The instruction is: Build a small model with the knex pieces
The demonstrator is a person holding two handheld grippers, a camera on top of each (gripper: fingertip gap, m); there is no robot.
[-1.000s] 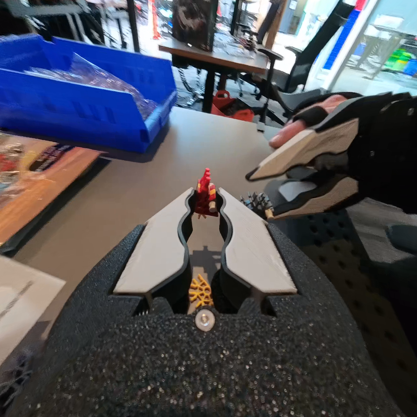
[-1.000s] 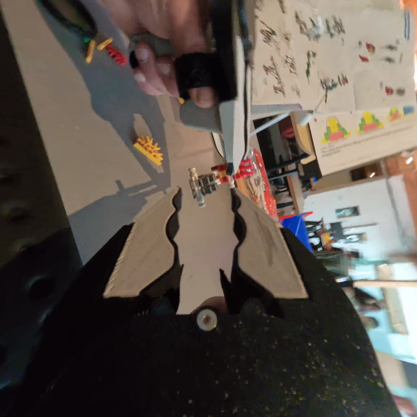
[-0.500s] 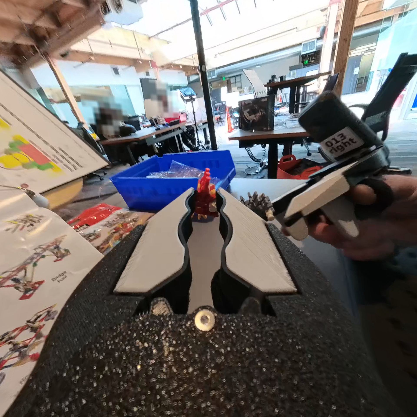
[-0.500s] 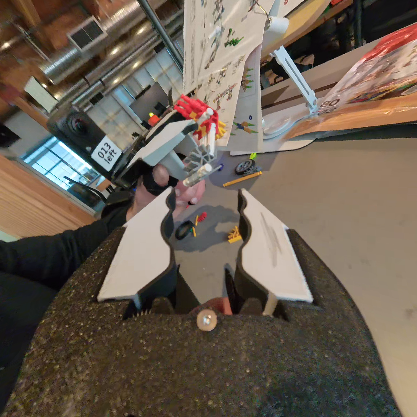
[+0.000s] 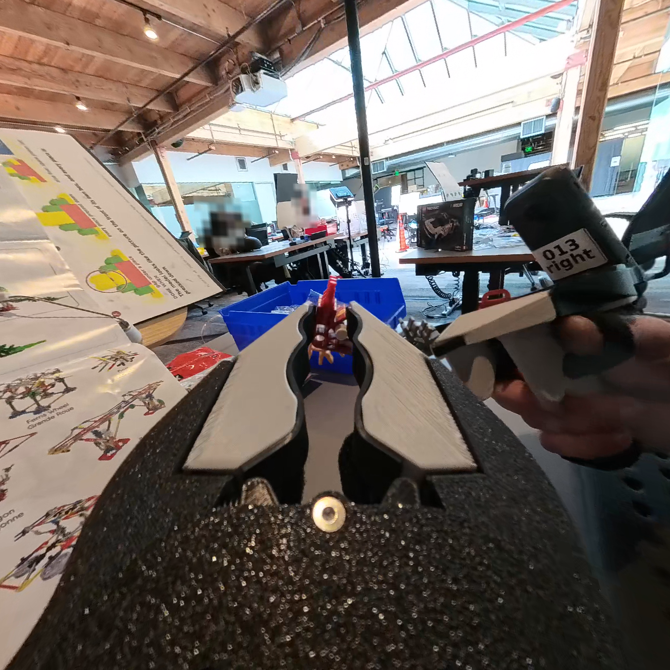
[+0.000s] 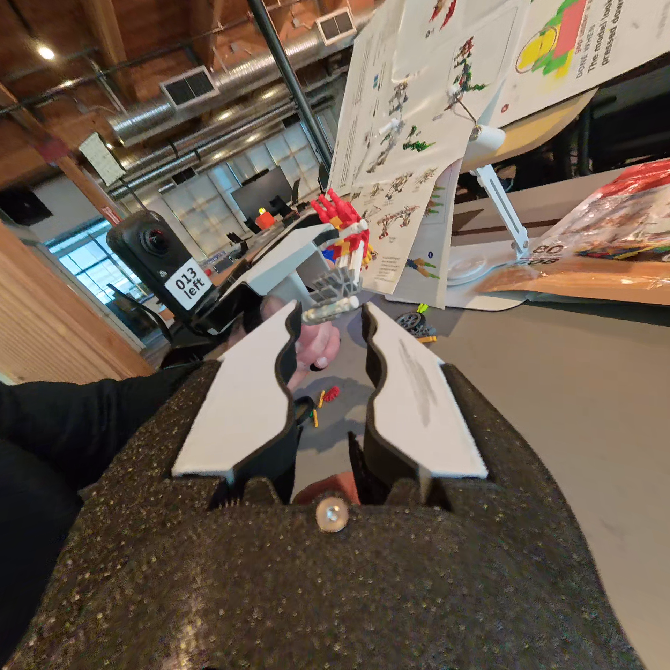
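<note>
My left gripper [image 5: 329, 321] is shut on a small toy assembly [image 5: 328, 326] of red, yellow and white rods and connectors, held up in the air. A grey connector [image 5: 417, 331] sticks out of its right side. In the right wrist view the left gripper [image 6: 328, 235] shows with the assembly [image 6: 344, 235], the grey connector [image 6: 335, 286] and a clear rod [image 6: 326, 309] at its lower end. My right gripper [image 6: 330, 310] is open, and the clear rod lies between its tips. It also shows in the left wrist view [image 5: 437, 350], next to the grey connector.
A grey table [image 6: 544, 398] lies below with loose pieces: a red connector [image 6: 330, 393], yellow rods [image 6: 321, 397], a black wheel [image 6: 302, 402] and a grey wheel [image 6: 411, 321]. A blue bin [image 5: 362, 301], an instruction sheet [image 5: 72, 398] on a stand and a parts bag [image 6: 616, 224] stand beyond. There is about 5 centimetres between the tips of the two grippers.
Both grippers have tilted up from the table. The right gripper has turned upright and moved in, so its open tips now flank the clear rod. The left gripper keeps its hold.
</note>
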